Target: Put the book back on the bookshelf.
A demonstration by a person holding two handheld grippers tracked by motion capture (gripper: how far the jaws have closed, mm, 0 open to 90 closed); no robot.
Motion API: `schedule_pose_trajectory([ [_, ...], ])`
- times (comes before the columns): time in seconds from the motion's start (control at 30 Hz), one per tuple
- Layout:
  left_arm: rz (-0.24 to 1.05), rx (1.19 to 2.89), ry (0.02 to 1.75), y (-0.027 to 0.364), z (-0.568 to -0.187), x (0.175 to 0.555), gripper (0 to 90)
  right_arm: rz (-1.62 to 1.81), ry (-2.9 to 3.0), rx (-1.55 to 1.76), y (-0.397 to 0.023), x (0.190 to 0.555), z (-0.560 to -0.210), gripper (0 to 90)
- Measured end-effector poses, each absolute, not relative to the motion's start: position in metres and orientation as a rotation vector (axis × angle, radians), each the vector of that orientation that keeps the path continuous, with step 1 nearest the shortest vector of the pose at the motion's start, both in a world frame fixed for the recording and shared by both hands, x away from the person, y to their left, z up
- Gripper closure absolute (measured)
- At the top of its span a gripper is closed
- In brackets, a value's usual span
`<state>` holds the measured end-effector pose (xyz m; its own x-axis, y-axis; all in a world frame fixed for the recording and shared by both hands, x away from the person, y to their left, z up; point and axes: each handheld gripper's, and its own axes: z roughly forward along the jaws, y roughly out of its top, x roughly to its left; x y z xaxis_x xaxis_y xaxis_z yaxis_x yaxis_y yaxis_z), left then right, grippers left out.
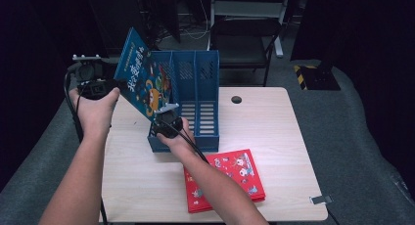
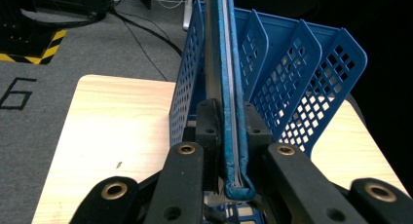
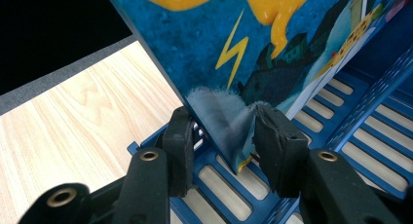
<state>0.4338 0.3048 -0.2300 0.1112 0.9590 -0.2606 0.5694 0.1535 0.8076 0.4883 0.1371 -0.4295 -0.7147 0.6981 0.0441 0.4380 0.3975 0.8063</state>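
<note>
Blue picture book [image 1: 143, 73] held tilted over the leftmost compartment of a blue three-slot file rack [image 1: 205, 112], lower corner dipping into that slot, upper edge leaning out to the left past the rack's side wall. Clamped edge-on in the left gripper [image 2: 233, 136], both pads pressed flat against the covers near the spine. Flanked at the bottom corner by the right gripper [image 3: 226, 136], jaws parted; left pad touching or almost touching the cover, right pad standing slightly off the worn, curled corner — contact there could not be told for certain. Seen in the right gripper view with the corner hanging just above the rack's slotted floor. Perforated dividers of the rack rose directly beside the book in the left gripper view, the nearest wall close against its left face. Middle and right compartments of the rack appeared to hold nothing. Rack set near the middle of a light wooden table [image 1: 274, 137]. Red picture book [image 1: 230, 181] lay flat on the table in front of the rack, near the front edge, partly crossed by the right forearm. Dark folding chair [image 1: 244, 39] stood behind the table.
</note>
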Motion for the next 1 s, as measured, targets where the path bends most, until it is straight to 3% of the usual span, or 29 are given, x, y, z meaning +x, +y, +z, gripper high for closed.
schedule_pose_trajectory([
  [1.0, 0.63, 1.583, 1.624, 0.279, -0.244, 0.451, 82.2, 1.237, 2.378, 0.949, 0.139, 0.492, -0.429, 59.8],
])
